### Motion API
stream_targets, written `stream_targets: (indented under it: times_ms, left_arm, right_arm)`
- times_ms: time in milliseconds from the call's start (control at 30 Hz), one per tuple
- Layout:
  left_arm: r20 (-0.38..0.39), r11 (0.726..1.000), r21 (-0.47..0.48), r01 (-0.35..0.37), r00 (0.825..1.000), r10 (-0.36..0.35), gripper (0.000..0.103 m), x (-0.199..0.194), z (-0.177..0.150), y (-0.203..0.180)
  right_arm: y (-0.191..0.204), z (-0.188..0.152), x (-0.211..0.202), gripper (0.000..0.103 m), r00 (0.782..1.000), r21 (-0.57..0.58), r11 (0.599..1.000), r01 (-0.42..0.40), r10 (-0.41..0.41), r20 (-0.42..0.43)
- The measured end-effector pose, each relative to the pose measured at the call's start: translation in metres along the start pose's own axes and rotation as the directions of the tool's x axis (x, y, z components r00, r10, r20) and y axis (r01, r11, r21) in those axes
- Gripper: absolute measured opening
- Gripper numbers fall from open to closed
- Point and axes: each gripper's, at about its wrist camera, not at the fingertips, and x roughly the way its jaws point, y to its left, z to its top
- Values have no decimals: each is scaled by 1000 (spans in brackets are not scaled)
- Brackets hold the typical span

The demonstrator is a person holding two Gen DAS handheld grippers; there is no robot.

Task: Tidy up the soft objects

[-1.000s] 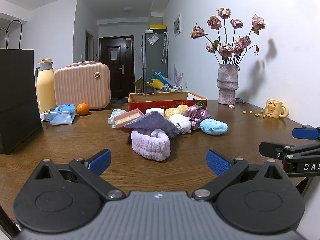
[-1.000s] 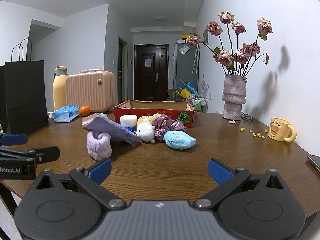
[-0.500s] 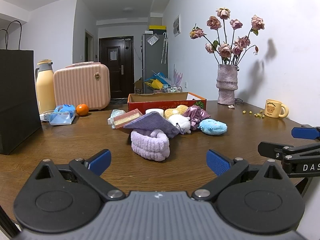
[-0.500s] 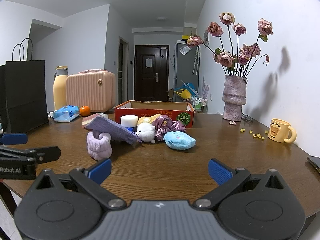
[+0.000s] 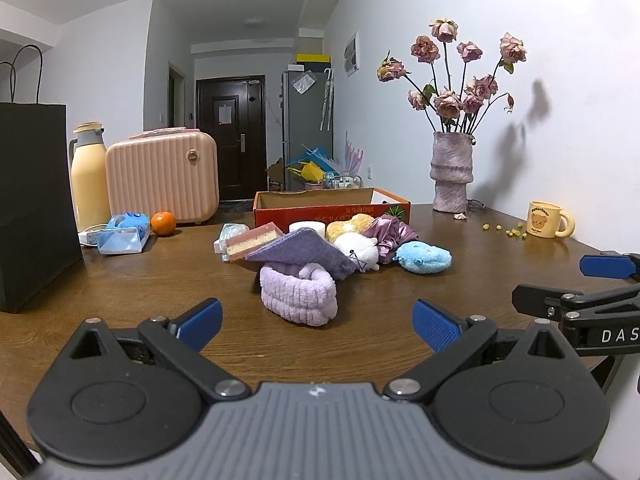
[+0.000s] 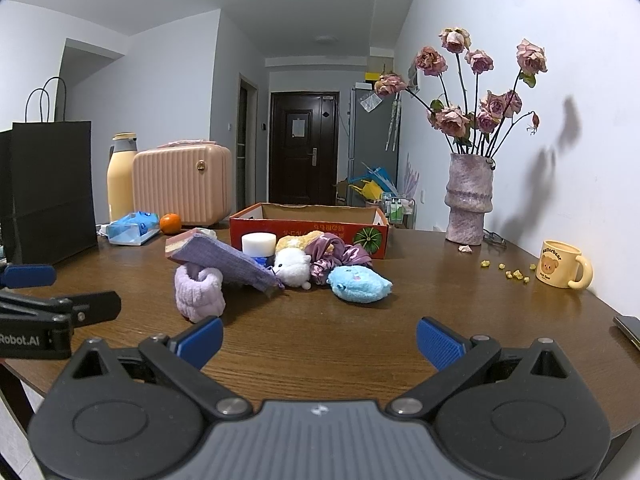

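Observation:
A heap of soft things lies mid-table in front of an open red cardboard box (image 5: 332, 210) (image 6: 308, 224). Nearest is a fluffy lilac headband (image 5: 298, 294) (image 6: 199, 292), with a purple knitted cloth (image 5: 300, 254) (image 6: 228, 262) draped over it. Behind sit a pink-and-yellow sponge (image 5: 252, 242), a white plush (image 5: 358, 250) (image 6: 292, 268), a shiny mauve scrunchie (image 5: 390, 234) (image 6: 340, 254) and a blue plush (image 5: 424, 258) (image 6: 360, 284). My left gripper (image 5: 316, 324) stands open, short of the headband. My right gripper (image 6: 320, 338) is open too, short of the blue plush, holding nothing.
A black paper bag (image 5: 34, 200), cream flask (image 5: 90, 176), pink case (image 5: 162, 176), tissue pack (image 5: 124, 234) and orange (image 5: 163, 223) line the left. A vase of dried roses (image 5: 450, 172) and a yellow mug (image 5: 546, 220) stand right, by the wall. A dark phone (image 6: 628, 330) lies at the right edge.

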Motion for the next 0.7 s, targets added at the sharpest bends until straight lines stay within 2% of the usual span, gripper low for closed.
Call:
stream_targets:
  times_ms: [700]
  left_arm:
    - [5, 1000, -10, 2, 1000, -2, 103, 1, 3, 0]
  right_arm:
    - [0, 6, 7, 103, 1000, -2, 1000, 1, -1, 1]
